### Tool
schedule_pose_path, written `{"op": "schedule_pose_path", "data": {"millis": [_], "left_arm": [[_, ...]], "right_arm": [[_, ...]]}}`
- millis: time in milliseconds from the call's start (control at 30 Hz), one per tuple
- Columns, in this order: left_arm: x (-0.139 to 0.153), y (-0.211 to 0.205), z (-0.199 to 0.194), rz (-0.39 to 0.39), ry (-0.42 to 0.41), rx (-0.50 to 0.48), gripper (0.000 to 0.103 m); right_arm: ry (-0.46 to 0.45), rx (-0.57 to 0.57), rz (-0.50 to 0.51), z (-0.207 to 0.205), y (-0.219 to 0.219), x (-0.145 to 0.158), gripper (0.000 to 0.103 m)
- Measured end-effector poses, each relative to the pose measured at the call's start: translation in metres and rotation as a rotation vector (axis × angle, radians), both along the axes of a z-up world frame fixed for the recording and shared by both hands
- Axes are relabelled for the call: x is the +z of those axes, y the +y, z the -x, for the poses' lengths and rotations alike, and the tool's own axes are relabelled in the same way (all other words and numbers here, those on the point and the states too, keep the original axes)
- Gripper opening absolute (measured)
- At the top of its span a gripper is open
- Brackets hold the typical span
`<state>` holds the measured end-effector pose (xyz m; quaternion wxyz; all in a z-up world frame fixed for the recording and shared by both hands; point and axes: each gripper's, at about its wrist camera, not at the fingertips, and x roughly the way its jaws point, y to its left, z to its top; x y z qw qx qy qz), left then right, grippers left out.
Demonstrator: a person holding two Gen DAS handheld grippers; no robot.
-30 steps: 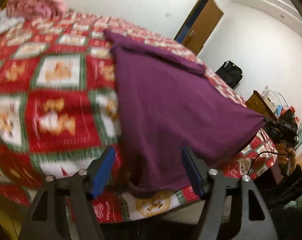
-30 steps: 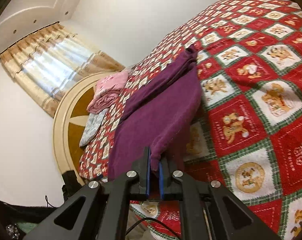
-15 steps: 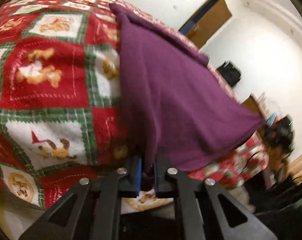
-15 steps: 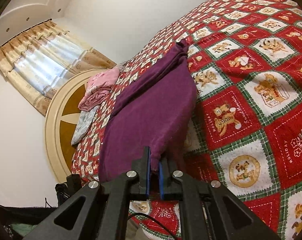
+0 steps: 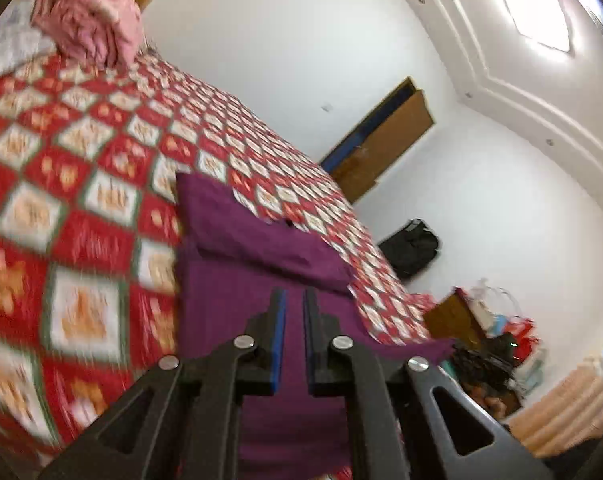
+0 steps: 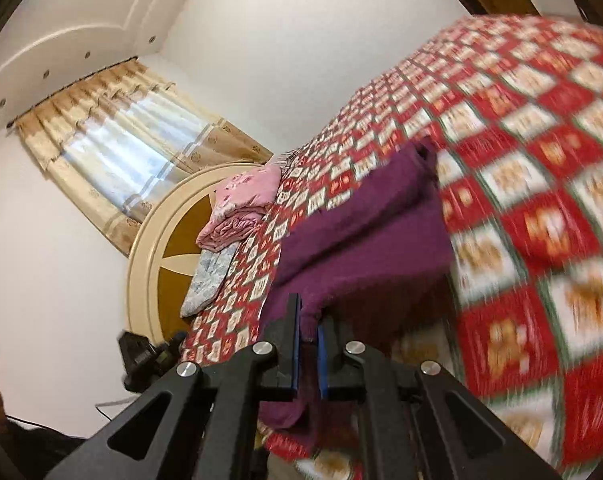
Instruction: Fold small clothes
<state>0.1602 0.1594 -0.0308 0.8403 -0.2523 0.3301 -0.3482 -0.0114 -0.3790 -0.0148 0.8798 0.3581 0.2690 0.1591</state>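
Left gripper (image 5: 294, 300) was clenched to a narrow gap, purple cloth (image 5: 237, 300) running between the blue pads (image 5: 278, 344) and draping under the fingers. Looked like it pinched the near hem, though motion blur made the contact hard to confirm. Right gripper (image 6: 308, 320) was clamped on the other near corner of the cloth (image 6: 365, 248); the fabric bunched between its pads (image 6: 297, 356) and a fold hung below the jaws.

The cloth was lifted at the near edge and slack between the two grips. Its far part lay on the red patchwork bedspread (image 5: 81, 208), with a folded band (image 5: 261, 240) across the far end. In the right wrist view the raised edge hung clear of the bedspread (image 6: 541, 200), with shadow beneath.

Farther out: pink bundle (image 5: 89, 28) at the head of the bed, also in the right wrist view (image 6: 241, 208), on top of a pale pillow (image 6: 209, 280), against a round headboard (image 6: 161, 248). Curtained window (image 6: 121, 152) behind. Brown door (image 5: 385, 144), black bag (image 5: 411, 246) and a cluttered wooden cabinet (image 5: 453, 316) by the far wall.
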Motion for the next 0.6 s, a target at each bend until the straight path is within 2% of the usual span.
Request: {"op": "schedule_pose_path", "data": {"millis": [100,133,267,333,467,533,600], "left_arm": [[0.009,-0.018,-0.024,-0.166,-0.047,0.034,0.008],[0.005,-0.017,-0.022,-0.19,-0.052,0.024,0.008],[-0.029,-0.027,-0.013,-0.296,-0.006,-0.039,0.017],[-0.061,-0.025,0.0,-0.343,0.062,-0.065,0.027],[-0.114,-0.016,0.04,-0.36,0.188,-0.114,0.037],[-0.135,-0.008,0.061,-0.31,0.244,-0.119,0.051],[-0.149,-0.005,0.075,-0.281,0.274,-0.124,0.059]], "right_arm": [[0.014,0.003,0.018,-0.028,-0.003,0.007,0.006],[0.019,0.004,0.021,-0.032,-0.004,0.007,0.006],[0.044,-0.002,0.002,-0.038,-0.013,-0.005,0.006],[0.059,-0.013,-0.008,-0.035,-0.018,-0.013,0.007],[0.093,-0.038,-0.027,-0.03,-0.03,-0.026,0.007],[0.098,-0.045,-0.031,-0.029,-0.033,-0.028,0.007],[0.099,-0.047,-0.037,-0.028,-0.034,-0.03,0.007]]}}
